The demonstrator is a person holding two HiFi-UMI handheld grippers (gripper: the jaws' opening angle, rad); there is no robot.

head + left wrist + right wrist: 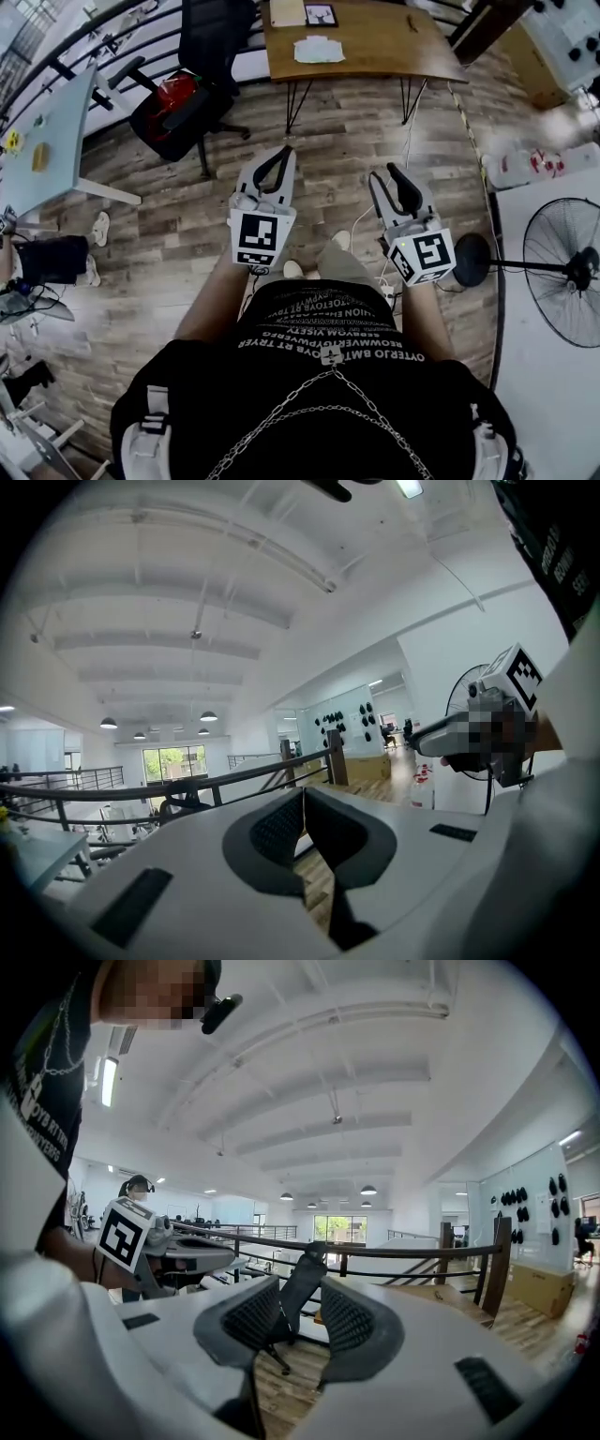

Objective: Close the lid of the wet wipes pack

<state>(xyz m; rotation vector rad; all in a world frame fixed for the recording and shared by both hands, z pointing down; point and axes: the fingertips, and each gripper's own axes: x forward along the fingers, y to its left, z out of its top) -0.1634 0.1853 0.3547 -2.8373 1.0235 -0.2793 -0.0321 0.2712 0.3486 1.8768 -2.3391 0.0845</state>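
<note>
A pale flat pack [319, 49], probably the wet wipes, lies on the wooden table [375, 42] far ahead; its lid is too small to make out. Both grippers hang in front of the person's body over the wood floor, well short of that table. My left gripper [282, 153] has its tips meeting with nothing between them, which the left gripper view [302, 799] confirms. My right gripper [395, 172] stands partly open and empty; a gap shows between its pads [300, 1312]. Neither gripper view shows the pack.
A black office chair [202, 56] with a red item stands left of the wooden table. A white desk [47, 141] is at far left. A standing fan [562, 267] and a white surface [553, 394] are on the right. A railing [394, 1249] runs ahead.
</note>
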